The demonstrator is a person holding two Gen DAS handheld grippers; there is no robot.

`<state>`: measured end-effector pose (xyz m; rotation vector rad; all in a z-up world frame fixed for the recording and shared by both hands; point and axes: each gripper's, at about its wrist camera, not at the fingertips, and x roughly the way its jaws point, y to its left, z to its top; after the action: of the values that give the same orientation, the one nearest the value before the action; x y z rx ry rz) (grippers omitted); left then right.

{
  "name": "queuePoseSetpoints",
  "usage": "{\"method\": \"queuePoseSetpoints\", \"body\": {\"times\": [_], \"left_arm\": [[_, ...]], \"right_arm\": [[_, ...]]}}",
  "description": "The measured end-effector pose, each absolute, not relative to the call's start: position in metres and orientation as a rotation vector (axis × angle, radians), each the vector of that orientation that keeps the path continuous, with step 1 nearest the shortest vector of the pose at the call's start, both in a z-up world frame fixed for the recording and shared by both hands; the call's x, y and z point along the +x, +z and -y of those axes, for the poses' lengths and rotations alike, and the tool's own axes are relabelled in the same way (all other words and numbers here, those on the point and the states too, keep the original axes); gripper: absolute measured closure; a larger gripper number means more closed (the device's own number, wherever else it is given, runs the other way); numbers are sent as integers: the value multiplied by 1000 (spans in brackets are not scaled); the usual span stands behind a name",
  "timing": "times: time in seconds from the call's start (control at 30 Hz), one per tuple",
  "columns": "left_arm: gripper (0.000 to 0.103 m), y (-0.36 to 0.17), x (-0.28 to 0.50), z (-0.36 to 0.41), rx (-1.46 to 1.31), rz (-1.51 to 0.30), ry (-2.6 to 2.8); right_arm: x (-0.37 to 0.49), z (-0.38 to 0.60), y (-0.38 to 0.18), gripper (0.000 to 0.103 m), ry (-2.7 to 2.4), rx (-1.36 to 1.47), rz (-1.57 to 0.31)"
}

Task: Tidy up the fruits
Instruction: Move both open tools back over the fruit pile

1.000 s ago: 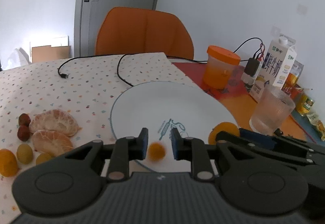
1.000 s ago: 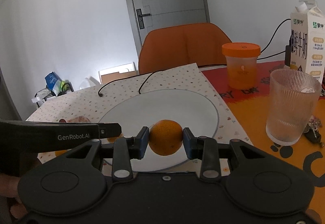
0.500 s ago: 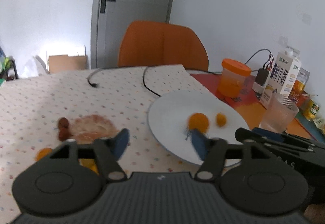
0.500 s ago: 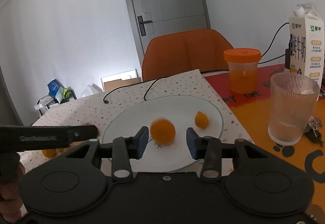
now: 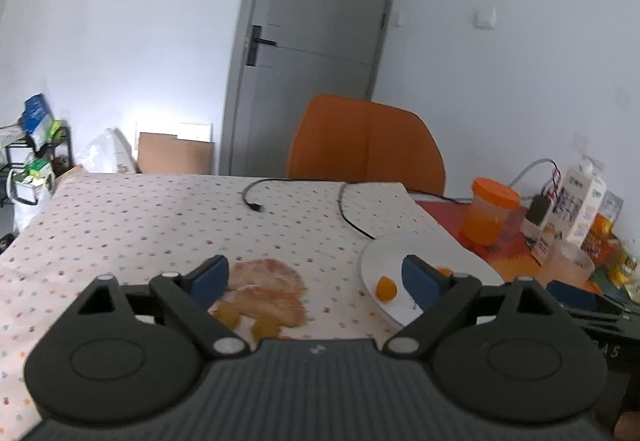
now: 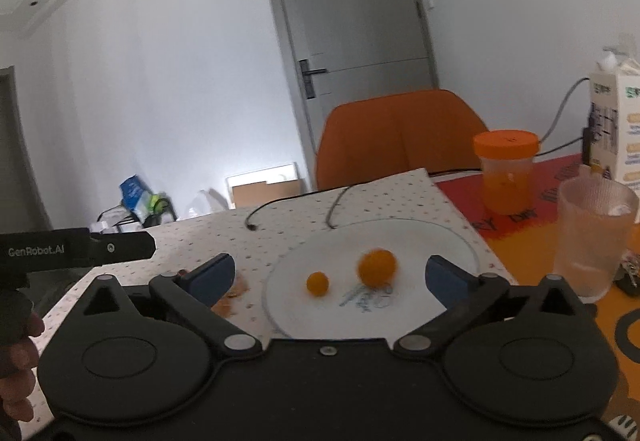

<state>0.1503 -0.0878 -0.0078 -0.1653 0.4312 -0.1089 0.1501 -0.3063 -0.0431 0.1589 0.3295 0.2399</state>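
A white plate [image 6: 420,241] lies on the dotted tablecloth with an orange [image 6: 377,267] and a smaller orange fruit [image 6: 317,283] resting on it. My right gripper [image 6: 328,277] hangs in front of the plate, its jaws opening wide with nothing pressed between them. In the left wrist view the plate [image 5: 420,245] is on the right with the small fruit [image 5: 386,288] on it. My left gripper [image 5: 314,277] is opening and empty. It stands over two peeled mandarin halves [image 5: 266,275] and two small yellow fruits [image 5: 227,313] on the cloth.
Right of the plate stand an orange-lidded jar [image 6: 506,169], a ribbed glass [image 6: 592,237] and a milk carton [image 6: 618,129]. Black cables [image 5: 352,217] cross the cloth behind the plate. An orange chair [image 5: 366,141] stands at the far edge. A hand [image 6: 16,361] holds the left gripper.
Both grippers opened and let their fruits go onto the plate. The left gripper pulled back and to the left, over the peeled mandarin. The right drew back and rose slightly.
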Motion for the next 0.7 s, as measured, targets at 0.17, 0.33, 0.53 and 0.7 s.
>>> {"method": "queuePoseSetpoints", "body": {"times": [0.17,0.33,0.53,0.7], "left_arm": [[8,-2,135,71,-158,-408,-78],[5,-3,121,59,-132,-406,-55],[5,-4,107,43,-131,-417,-46],[5,-6,96,26,-176,-449,-61]], "right_arm": [[143,288,-38,0,263,100,-308],[141,273,-36,0,302,87,-330],[135,259,-35,0,336,75,-328],[130,251,-34,0,347,65,-321]]}}
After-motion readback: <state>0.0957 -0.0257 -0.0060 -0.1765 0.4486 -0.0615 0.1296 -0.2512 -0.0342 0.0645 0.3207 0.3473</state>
